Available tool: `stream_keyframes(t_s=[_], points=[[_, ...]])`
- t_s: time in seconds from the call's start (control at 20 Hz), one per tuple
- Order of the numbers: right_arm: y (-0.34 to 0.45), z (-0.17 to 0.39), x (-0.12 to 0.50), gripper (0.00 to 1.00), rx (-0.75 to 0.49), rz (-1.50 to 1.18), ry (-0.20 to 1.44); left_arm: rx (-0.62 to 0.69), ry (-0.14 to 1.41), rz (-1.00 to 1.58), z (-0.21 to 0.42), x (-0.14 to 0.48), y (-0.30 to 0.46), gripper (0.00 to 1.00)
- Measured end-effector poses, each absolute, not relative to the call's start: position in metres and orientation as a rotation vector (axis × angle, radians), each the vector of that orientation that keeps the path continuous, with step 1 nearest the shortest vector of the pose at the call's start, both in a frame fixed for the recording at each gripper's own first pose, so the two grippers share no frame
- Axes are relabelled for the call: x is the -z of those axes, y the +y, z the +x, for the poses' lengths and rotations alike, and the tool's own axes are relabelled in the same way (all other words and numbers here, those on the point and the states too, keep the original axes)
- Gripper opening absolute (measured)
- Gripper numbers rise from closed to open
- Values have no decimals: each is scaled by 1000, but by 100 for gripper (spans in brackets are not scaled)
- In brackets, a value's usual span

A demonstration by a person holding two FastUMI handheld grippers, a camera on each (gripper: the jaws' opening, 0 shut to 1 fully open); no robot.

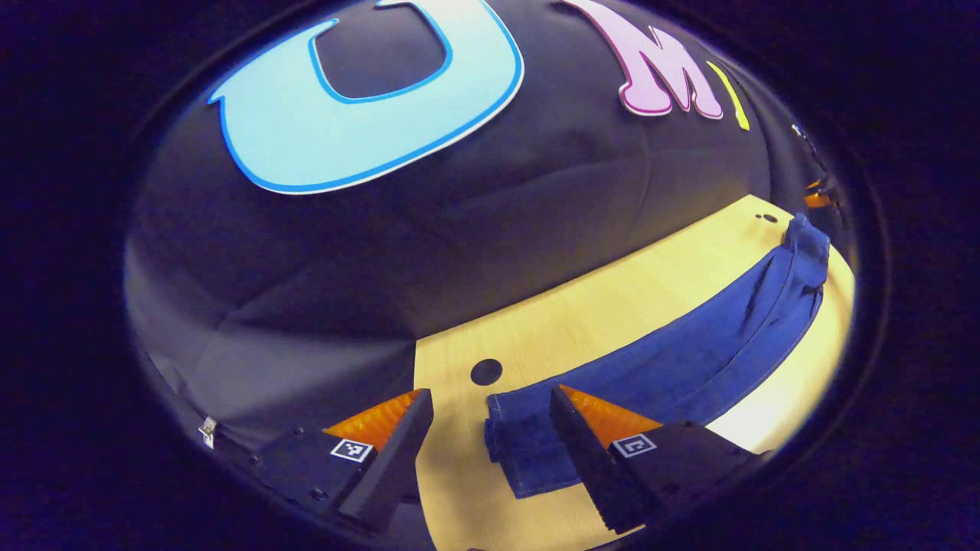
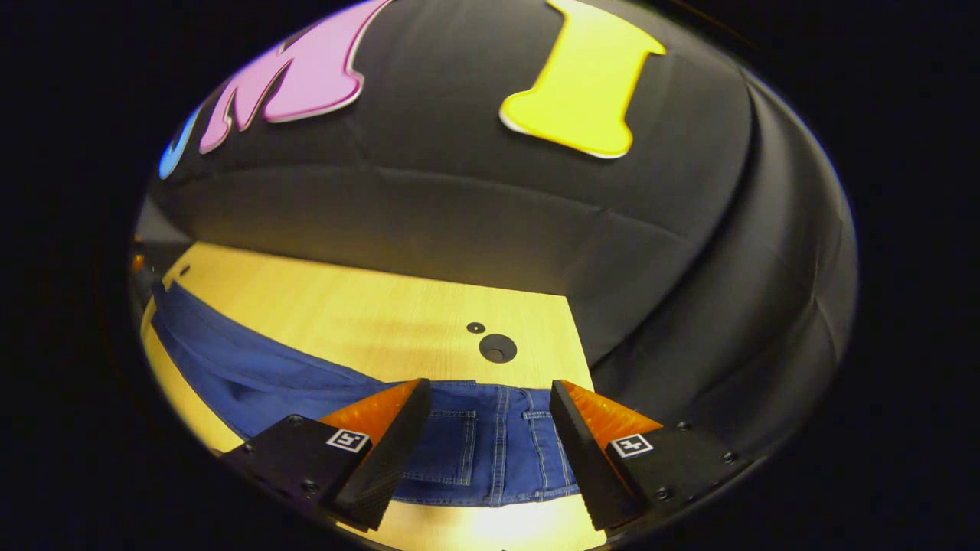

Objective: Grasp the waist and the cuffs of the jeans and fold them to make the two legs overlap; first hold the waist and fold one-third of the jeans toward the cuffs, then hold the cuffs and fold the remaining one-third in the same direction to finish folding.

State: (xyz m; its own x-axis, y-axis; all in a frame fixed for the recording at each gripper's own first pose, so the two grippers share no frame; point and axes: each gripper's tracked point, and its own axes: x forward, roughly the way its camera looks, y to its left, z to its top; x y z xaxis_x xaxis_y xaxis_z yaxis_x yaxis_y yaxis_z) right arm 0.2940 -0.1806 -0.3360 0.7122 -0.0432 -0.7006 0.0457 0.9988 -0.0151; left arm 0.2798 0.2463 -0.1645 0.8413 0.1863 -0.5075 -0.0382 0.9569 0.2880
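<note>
In the left gripper view, the jeans (image 1: 689, 360) are lying flat on the desk (image 1: 566, 321), a long blue denim band stretching away to the far right end. The cuffs (image 1: 528, 444) are lying nearest, with a stitched hem along the edge. The left gripper (image 1: 490, 451) is hovering over them with its jaws spread wide, one ridged finger over the denim, the other off to the side. A round dark hole (image 1: 486, 372) is sitting in the pale wood-grain desk just beyond the cuffs.

In the right gripper view, the waist (image 2: 490, 444) is lying flat, showing pockets and pale seam stitching. The right gripper (image 2: 486, 451) is hanging above it, jaws spread, gripping nothing.
</note>
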Motion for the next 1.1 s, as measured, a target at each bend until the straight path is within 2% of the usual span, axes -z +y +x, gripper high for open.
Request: stream_keyframes(t_s=[0.25, 0.45, 0.65, 0.7, 0.75, 0.85, 0.95, 1.0, 1.05, 1.1], points=[[-185, 219, 360, 98, 214, 433, 854, -76, 441, 49, 240, 137, 191, 98], [-219, 173, 414, 98, 471, 718, 910, -51, 425, 129, 218, 135, 172, 98], [-231, 167, 442, 98, 634, 937, 893, -23, 425, 95, 205, 129, 143, 98], [-231, 169, 455, 92, 658, 965, 896, -26, 430, 96, 205, 132, 141, 98], [-228, 174, 465, 98, 673, 995, 900, -30, 435, 96, 204, 132, 139, 98], [-236, 198, 467, 99, 693, 1037, 825, -34, 443, 97, 204, 133, 137, 98], [-235, 207, 477, 88, 706, 1039, 817, -47, 456, 105, 204, 136, 137, 98], [-240, 201, 481, 90, 731, 1018, 811, -54, 469, 107, 204, 140, 139, 98], [-241, 200, 485, 52, 724, 1017, 810, -64, 483, 106, 204, 144, 139, 98], [-241, 198, 484, 40, 707, 1043, 800, -73, 499, 100, 205, 149, 139, 98]])
